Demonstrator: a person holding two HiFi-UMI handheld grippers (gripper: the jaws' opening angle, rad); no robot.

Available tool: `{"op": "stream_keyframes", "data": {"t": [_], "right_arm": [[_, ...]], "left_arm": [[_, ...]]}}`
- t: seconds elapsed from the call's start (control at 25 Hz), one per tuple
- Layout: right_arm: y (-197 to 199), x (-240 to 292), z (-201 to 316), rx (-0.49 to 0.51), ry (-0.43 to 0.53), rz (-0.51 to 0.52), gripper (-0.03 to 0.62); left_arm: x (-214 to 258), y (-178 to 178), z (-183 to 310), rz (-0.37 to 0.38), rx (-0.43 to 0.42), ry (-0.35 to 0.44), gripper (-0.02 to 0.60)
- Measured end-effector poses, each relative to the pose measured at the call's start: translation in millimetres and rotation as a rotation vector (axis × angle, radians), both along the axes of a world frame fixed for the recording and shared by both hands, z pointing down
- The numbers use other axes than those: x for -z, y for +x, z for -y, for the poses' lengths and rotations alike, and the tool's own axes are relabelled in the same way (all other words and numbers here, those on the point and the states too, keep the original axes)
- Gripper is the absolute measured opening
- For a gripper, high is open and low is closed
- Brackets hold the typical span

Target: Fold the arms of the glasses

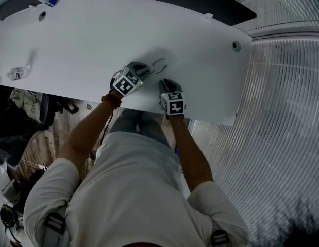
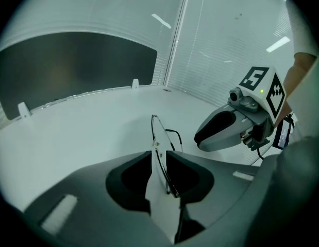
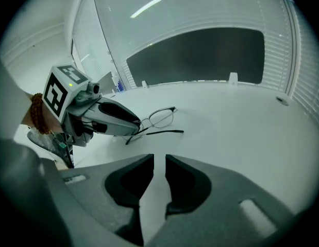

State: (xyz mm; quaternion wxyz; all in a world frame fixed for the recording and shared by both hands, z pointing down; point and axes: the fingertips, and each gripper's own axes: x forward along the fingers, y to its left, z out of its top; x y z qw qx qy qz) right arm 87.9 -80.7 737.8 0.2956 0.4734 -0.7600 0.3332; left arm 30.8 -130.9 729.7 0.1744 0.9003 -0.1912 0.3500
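Light, fragile wire glasses [image 2: 158,146] stand, seemingly unpinched, between the narrowly parted fingers of the left gripper [image 2: 158,156]; the right gripper [image 3: 160,158], barely parted and empty, should take an arm near its hinge.

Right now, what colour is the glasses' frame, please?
Black glasses; best in the right gripper view.

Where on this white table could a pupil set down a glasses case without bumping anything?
The right stretch, between the glasses and the grommet hole, is bare; so is the left-middle, between the left gripper and the small crumpled item. Crowded: the front edge, where the right gripper also sits by the glasses.
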Motion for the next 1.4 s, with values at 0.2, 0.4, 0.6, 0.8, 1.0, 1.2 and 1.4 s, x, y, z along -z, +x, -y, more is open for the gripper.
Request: {"op": "stream_keyframes", "data": {"t": [0.2, 0.4, 0.6, 0.8, 1.0, 1.2, 1.4], "right_arm": [[2, 9, -16, -0.040, 0.019, 0.023, 0.067], [7, 42, -20, -0.087, 0.082, 0.067, 0.067], [17, 129, -12, -0.134, 0.238, 0.131, 0.067], [23, 249, 5, -0.128, 0.471, 0.169, 0.054], [13, 351, 8, -0.062, 0.676, 0.184, 0.026], [-5, 423, -5, -0.012, 0.817, 0.204, 0.002], [-15, 449, -14, -0.024, 0.854, 0.258, 0.000]], "left_arm": [[5, 0, -2, -0.019, 0.018, 0.029, 0.098], [29, -7, 7, -0.068, 0.088, 0.078, 0.104], [107, -18, 10, -0.209, 0.183, 0.162, 0.083], [201, -19, -1, -0.338, 0.195, 0.285, 0.032], [303, -12, -15, -0.525, 0.223, 0.388, 0.003], [384, -8, -40, -0.652, 0.235, 0.461, 0.003], [436, -1, -55, -0.717, 0.213, 0.514, 0.003]]}}
